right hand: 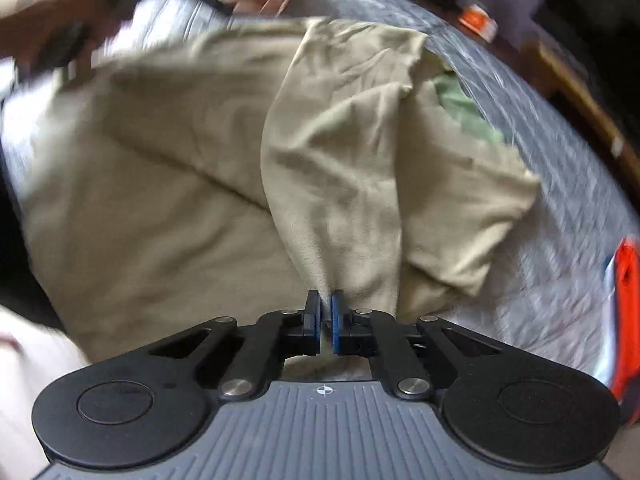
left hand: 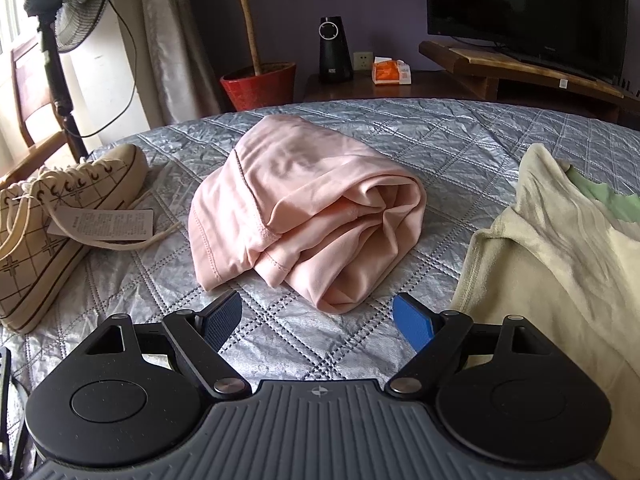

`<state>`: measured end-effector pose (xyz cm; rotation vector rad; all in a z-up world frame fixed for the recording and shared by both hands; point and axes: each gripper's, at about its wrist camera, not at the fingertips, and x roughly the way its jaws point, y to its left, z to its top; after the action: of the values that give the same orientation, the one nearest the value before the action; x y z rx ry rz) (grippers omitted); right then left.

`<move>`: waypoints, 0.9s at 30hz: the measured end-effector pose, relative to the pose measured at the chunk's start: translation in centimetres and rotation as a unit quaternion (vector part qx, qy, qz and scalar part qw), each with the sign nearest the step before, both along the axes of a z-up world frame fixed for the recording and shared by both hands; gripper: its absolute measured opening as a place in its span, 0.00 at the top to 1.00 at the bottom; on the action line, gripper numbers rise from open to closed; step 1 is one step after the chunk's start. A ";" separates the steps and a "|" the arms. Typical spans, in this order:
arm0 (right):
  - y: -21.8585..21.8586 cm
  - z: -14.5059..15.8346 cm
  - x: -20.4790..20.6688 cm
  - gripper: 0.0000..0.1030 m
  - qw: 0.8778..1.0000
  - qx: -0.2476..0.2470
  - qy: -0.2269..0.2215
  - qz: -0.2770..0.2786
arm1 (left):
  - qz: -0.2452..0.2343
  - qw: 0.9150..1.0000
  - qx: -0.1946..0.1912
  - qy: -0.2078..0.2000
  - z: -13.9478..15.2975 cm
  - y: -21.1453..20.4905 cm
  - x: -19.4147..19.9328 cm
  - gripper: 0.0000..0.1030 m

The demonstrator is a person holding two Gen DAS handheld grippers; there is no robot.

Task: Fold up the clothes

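Observation:
A folded pink garment (left hand: 304, 208) lies in the middle of the silver-grey quilt (left hand: 440, 140). My left gripper (left hand: 318, 308) hovers just in front of it, open, with only quilt between its fingers. A beige fleece garment (right hand: 180, 168) is spread over the quilt (right hand: 560, 240), seen at the right edge of the left wrist view as well (left hand: 560, 260). A green piece (right hand: 464, 112) peeks out under its far edge. My right gripper (right hand: 327, 300) is shut on a fold of the beige fleece, and the cloth runs taut up from the pads. The right wrist view is blurred.
A pair of cream checked sneakers (left hand: 48, 216) with a paper tag sits on the quilt at the left. An orange-red object (right hand: 624, 320) lies at the right edge. Beyond the bed stand a fan (left hand: 68, 4), a red plant pot (left hand: 260, 84) and a TV (left hand: 528, 12).

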<state>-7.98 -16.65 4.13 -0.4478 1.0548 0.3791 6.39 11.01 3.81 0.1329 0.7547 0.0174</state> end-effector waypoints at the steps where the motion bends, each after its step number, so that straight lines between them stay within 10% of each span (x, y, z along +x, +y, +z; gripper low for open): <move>1: -0.2 0.5 -0.2 0.94 1.000 0.012 -0.005 -0.010 | 0.000 1.000 0.000 0.000 0.0 0.0 0.0 0.15; 8: 0.3 3.1 -1.4 0.91 0.993 0.091 0.072 -0.018 | -0.005 1.000 0.002 0.001 0.0 -0.3 0.0 0.15; 12: -0.6 2.7 -1.0 0.44 0.990 0.112 0.074 -0.051 | -0.008 1.000 0.004 0.001 -0.1 -0.3 -0.1 0.15; 15: -1.8 3.8 -0.1 0.33 0.982 0.160 0.028 -0.098 | -0.004 1.000 0.002 0.001 -0.1 -0.1 -0.1 0.15; 27: 2.0 -1.1 1.5 0.24 0.999 -0.048 0.001 0.005 | -0.007 1.000 0.005 0.003 -0.1 -0.1 -0.1 0.15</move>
<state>-6.49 -14.65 3.03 -0.5395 1.0756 0.3383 6.29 10.88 3.67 0.1490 0.7604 0.0072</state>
